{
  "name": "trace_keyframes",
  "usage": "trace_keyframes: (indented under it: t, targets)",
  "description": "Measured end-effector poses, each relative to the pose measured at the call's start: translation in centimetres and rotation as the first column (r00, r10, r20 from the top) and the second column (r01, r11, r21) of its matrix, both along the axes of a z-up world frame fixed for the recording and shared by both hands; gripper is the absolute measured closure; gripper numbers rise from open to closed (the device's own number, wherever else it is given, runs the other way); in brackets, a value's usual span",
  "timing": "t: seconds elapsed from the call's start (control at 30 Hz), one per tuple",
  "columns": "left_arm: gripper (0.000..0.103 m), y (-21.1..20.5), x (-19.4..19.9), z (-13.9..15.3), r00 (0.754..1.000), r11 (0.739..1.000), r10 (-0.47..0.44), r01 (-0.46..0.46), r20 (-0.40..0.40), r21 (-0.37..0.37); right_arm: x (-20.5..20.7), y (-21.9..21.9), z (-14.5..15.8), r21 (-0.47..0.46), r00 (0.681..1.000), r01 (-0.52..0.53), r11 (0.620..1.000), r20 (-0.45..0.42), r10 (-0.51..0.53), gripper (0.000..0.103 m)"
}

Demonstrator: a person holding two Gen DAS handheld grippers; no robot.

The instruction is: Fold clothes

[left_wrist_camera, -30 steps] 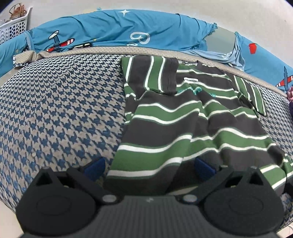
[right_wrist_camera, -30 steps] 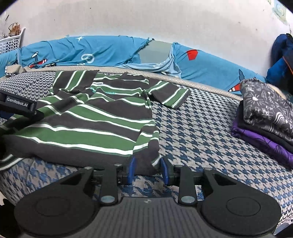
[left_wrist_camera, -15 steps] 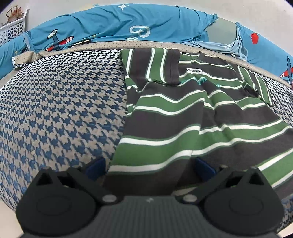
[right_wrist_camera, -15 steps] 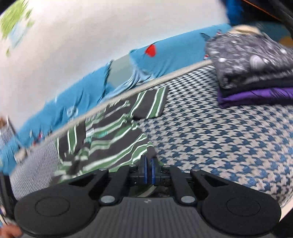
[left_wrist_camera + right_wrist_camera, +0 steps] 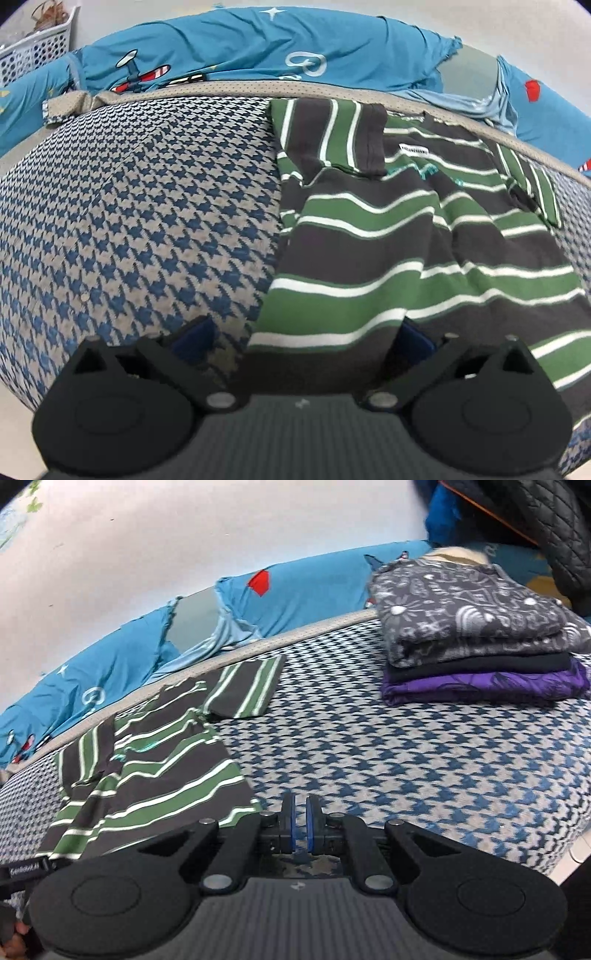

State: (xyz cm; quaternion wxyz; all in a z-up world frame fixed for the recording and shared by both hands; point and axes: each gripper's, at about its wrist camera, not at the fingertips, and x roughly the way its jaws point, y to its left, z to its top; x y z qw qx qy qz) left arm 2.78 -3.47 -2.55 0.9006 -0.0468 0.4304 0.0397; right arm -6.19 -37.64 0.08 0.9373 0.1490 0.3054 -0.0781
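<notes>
**Striped shirt lying on the houndstooth bed, both grippers at its lower hem**

The green, grey and white striped shirt (image 5: 388, 236) is lying spread on the blue-and-beige houndstooth bedcover (image 5: 140, 221), collar toward the far edge of the bed. 1 sleeve is lying folded over the chest beside the neck label; the other sleeve (image 5: 243, 688) is extending flat onto the cover.

Left gripper (image 5: 301, 338): its 2 blue-padded fingers (image 5: 192, 338) are standing wide apart, straddling the shirt's near corner. The hem is passing between them, and 1 pad is lying tucked under a fold of the fabric; the pads are not pressing on the cloth.

Right gripper (image 5: 300, 825): its 2 blue pads are sitting almost together, leaving only a thin slit. Nothing is showing between them; the shirt's hem edge is lying just to the left of the fingers, and houndstooth cover is showing beyond the tips.

A stack of 3 folded garments (image 5: 476, 642), patterned grey over black over purple, is resting on the cover well apart from the shirt. A blue printed quilt (image 5: 258, 48) is lying bunched along the wall, and a white basket (image 5: 35, 48) is standing at the far corner.
</notes>
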Motion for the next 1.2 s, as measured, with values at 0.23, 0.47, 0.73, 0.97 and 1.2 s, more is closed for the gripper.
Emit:
trace_keyframes:
  t: [0.23, 0.47, 0.73, 0.97, 1.2]
  targets:
    - [0.000, 0.4, 0.0, 0.5, 1.000, 1.000, 0.021, -0.021, 0.021, -0.014, 0.6, 1.8, -0.6, -0.005, 0.997, -0.069, 0.998, -0.021, 0.069, 0.096]
    - [0.000, 0.8, 0.2, 1.0, 0.998, 0.999, 0.044, -0.042, 0.043, -0.029, 1.4, 3.5, -0.4, -0.008, 0.989, -0.144, 0.990, -0.036, 0.143, 0.090]
    - [0.000, 1.7, 1.9, 1.3, 0.994, 0.995, 0.093, -0.090, 0.050, -0.045, 5.4, 4.5, -0.6, 0.039, 0.971, -0.227, 0.973, -0.070, 0.230, 0.089]
    - [0.000, 2.6, 4.0, 1.6, 0.996, 0.995, 0.080, -0.077, 0.047, -0.065, 8.8, 5.6, -0.3, 0.011, 0.950, -0.304, 0.952, -0.067, 0.304, 0.083]
    - [0.000, 3.0, 6.7, 1.7, 0.997, 0.991, 0.071, -0.067, 0.028, -0.117, 12.3, 6.8, -0.1, -0.032, 0.931, -0.362, 0.932, -0.059, 0.359, 0.083]
